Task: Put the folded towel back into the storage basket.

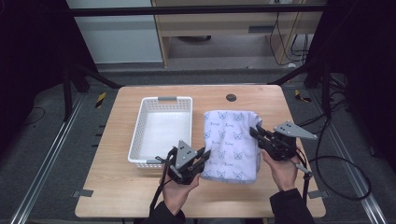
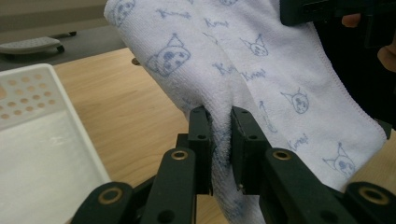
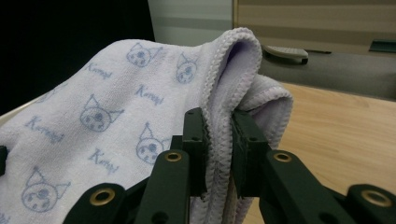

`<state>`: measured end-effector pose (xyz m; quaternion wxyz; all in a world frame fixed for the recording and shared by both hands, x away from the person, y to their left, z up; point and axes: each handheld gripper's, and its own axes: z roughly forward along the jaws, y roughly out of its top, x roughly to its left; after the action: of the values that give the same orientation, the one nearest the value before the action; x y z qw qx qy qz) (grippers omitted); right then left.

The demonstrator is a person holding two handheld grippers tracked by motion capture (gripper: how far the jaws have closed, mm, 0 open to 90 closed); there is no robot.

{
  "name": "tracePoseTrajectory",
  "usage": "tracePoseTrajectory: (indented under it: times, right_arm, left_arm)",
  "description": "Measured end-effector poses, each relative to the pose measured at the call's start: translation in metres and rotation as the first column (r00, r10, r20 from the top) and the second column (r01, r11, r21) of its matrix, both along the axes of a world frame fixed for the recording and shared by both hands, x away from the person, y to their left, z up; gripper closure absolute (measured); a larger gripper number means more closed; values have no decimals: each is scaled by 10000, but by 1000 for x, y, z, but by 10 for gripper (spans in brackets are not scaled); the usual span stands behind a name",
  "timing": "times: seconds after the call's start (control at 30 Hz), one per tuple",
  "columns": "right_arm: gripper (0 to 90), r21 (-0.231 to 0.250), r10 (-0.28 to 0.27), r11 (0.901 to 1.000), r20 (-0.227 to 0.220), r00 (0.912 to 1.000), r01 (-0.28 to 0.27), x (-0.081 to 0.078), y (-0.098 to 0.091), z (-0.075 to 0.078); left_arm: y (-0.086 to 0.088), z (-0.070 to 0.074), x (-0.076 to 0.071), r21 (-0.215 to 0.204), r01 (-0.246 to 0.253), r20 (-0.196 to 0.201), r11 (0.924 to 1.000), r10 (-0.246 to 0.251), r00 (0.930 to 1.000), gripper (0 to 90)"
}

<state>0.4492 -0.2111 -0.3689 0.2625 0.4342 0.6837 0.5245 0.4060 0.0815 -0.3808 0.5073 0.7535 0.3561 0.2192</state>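
1. A wooden table (image 1: 121, 186) carries a white basket (image 1: 161, 100) at centre left and a folded pale towel (image 1: 232, 140) with a blue cat print just to its right.
2. The towel lies near the table's middle; its left edge runs close beside the basket's right wall, whether touching cannot be told.
3. The left gripper (image 1: 203, 157) is clamped on the towel's near left edge; the left gripper view shows cloth pinched between both jaws and raised off the wood.
4. The right gripper (image 1: 256, 133) grasps the towel's right edge about halfway along; the right gripper view shows the stitched hem squeezed between its jaws, a fold bulging beyond.
5. Open room: bare wood lies along the near edge, the far edge and the right side of the table.
6. The basket's interior is bare and its near right corner sits just beside the left gripper, the closest obstruction.
7. A small dark round fitting (image 1: 230, 97) sits in the tabletop beyond the towel, apart from it.
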Motion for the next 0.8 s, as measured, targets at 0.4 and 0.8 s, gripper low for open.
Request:
tracePoseTrajectory:
  times: [0.4, 0.8]
  right_arm:
    - [777, -82, 284, 9996, 541, 9981, -280, 8, 35, 25]
    - [777, -183, 625, 9980, 729, 9954, -613, 13, 63, 37]
  left_arm:
    - [31, 22, 2, 74, -426, 408, 9991, 423, 9983, 790]
    - [60, 27, 3, -189, -616, 454, 9979, 624, 9970, 790]
